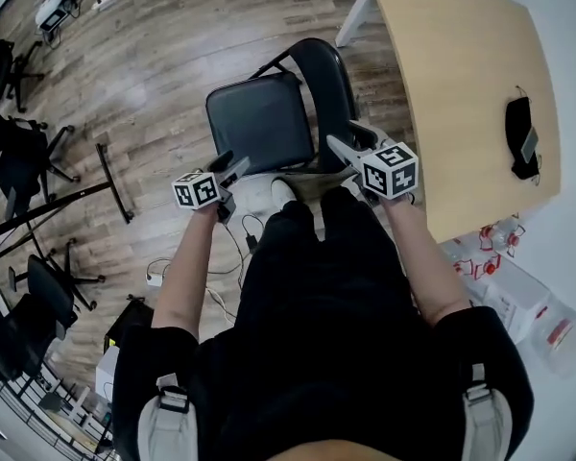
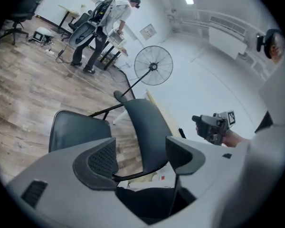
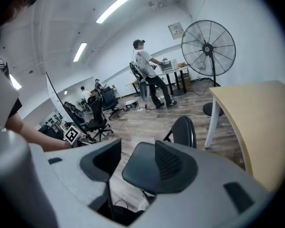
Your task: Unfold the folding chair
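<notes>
Because the chair (image 1: 259, 123) looks stiff and light, we would grab its back, yet our left gripper (image 1: 233, 164) and right gripper (image 1: 349, 137) gape wide, jaws empty.

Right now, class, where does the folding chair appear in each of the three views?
Head view: folding chair upper centre, left of the table.
Left gripper view: folding chair at centre, seat left of backrest.
Right gripper view: lower centre, beside the table.
Shared landmark: pedestal fan, in both gripper views, not the head view.
</notes>
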Demonstrator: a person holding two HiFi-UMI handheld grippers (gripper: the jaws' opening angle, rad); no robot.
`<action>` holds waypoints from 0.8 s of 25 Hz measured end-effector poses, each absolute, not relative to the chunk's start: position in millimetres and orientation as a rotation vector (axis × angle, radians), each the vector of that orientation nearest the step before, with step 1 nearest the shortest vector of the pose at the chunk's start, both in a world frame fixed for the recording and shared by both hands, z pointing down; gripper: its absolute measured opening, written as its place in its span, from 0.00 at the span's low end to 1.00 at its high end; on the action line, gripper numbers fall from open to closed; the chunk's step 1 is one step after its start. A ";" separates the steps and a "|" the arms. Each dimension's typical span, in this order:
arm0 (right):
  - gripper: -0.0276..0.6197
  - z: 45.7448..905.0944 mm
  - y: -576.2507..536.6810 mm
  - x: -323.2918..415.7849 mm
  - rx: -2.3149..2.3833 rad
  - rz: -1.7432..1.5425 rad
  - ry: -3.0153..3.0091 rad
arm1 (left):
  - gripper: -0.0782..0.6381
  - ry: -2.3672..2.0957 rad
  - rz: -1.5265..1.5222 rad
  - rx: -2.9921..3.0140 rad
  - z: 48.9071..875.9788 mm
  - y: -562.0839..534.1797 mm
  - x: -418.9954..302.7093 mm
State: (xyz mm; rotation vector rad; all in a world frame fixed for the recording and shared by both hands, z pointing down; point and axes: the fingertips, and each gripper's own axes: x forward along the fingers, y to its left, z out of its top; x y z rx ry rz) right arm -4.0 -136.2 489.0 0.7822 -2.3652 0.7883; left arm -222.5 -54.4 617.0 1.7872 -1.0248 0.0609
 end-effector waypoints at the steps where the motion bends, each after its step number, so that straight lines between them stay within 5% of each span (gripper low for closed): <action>1: 0.39 477.2 -131.4 -9.0 0.763 0.770 -2.409 | 0.56 -1.034 0.045 1.815 595.5 -56.0 -216.4; 20: 0.36 297.5 -55.6 -47.5 0.646 0.323 -2.929 | 0.50 -1.345 0.040 2.474 315.2 -23.6 -147.8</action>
